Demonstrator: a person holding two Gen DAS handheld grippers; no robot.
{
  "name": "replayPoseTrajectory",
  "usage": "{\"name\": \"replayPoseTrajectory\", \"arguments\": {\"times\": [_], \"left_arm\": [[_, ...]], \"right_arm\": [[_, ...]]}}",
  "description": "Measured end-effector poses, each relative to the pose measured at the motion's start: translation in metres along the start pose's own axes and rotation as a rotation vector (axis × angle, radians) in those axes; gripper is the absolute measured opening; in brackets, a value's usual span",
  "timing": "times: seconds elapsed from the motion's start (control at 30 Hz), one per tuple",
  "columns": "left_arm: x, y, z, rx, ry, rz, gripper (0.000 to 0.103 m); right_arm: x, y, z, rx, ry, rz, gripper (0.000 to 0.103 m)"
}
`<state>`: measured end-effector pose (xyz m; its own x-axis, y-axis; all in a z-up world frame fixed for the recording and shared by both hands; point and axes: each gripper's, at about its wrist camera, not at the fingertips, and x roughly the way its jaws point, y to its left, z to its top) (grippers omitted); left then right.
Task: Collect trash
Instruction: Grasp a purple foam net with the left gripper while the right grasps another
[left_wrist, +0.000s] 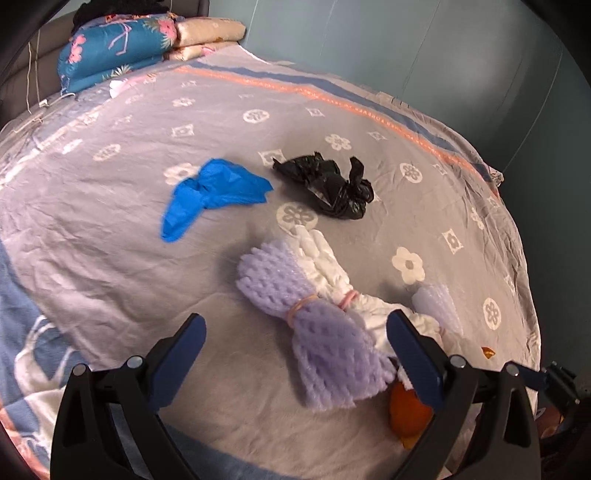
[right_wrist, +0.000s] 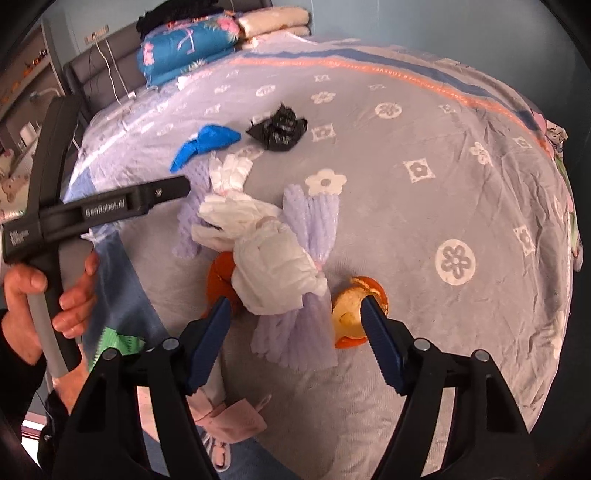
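Observation:
Trash lies on a grey flowered bedspread (left_wrist: 110, 258). A purple foam net bundle (left_wrist: 325, 339) and a white foam bundle (left_wrist: 332, 273), each bound with a pink band, lie between my open left gripper (left_wrist: 295, 350) fingers. A blue bag (left_wrist: 210, 192) and a black bag (left_wrist: 328, 184) lie farther off. My right gripper (right_wrist: 299, 336) is open above a white bundle (right_wrist: 273, 269) and purple net (right_wrist: 303, 332). Orange peel (right_wrist: 351, 310) touches its right finger; more peel (right_wrist: 219, 277) lies at the left. The left gripper's body (right_wrist: 110, 210) shows in the right wrist view.
Folded blue floral and beige quilts (left_wrist: 122, 48) are stacked at the head of the bed. The bed's right edge (left_wrist: 517, 229) drops to a teal wall. A dark headboard (right_wrist: 96, 74) with a white cable stands behind. A pink slipper (right_wrist: 221, 450) is below.

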<state>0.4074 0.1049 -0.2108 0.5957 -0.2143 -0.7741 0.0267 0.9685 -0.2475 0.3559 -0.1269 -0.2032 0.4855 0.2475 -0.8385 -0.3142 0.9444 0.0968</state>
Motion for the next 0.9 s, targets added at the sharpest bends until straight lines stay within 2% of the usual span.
{"name": "replayPoseTrajectory", "arguments": {"times": [0.03, 0.13, 0.27, 0.3, 0.37, 0.47, 0.53, 0.63, 0.9], "left_arm": [[0.005, -0.001, 0.000, -0.003, 0.009, -0.006, 0.094], [0.015, -0.001, -0.002, -0.008, 0.023, -0.028, 0.085], [0.024, -0.001, -0.007, -0.020, 0.053, -0.073, 0.066], [0.026, -0.002, -0.007, -0.016, 0.053, -0.078, 0.064], [0.029, -0.002, -0.009, -0.010, 0.061, -0.088, 0.051], [0.031, 0.001, -0.010, -0.032, 0.070, -0.113, 0.040], [0.026, 0.003, -0.011, -0.039, 0.061, -0.125, 0.037], [0.016, 0.007, -0.012, -0.037, 0.051, -0.132, 0.031], [-0.011, 0.016, -0.015, -0.039, 0.024, -0.126, 0.029]], "right_arm": [[0.003, 0.001, 0.000, -0.003, 0.010, 0.002, 0.062], [0.012, 0.006, -0.002, -0.039, 0.031, -0.022, 0.058], [0.026, 0.001, -0.005, -0.016, 0.084, -0.017, 0.046], [0.027, 0.001, -0.006, -0.015, 0.090, -0.019, 0.043], [0.030, 0.002, -0.007, -0.019, 0.096, -0.020, 0.041], [0.032, 0.002, -0.008, -0.026, 0.103, -0.012, 0.032], [0.028, 0.002, -0.008, -0.036, 0.087, -0.014, 0.026], [0.024, 0.002, -0.007, -0.030, 0.071, -0.016, 0.024], [-0.002, 0.001, -0.006, -0.012, 0.027, -0.002, 0.023]]}}
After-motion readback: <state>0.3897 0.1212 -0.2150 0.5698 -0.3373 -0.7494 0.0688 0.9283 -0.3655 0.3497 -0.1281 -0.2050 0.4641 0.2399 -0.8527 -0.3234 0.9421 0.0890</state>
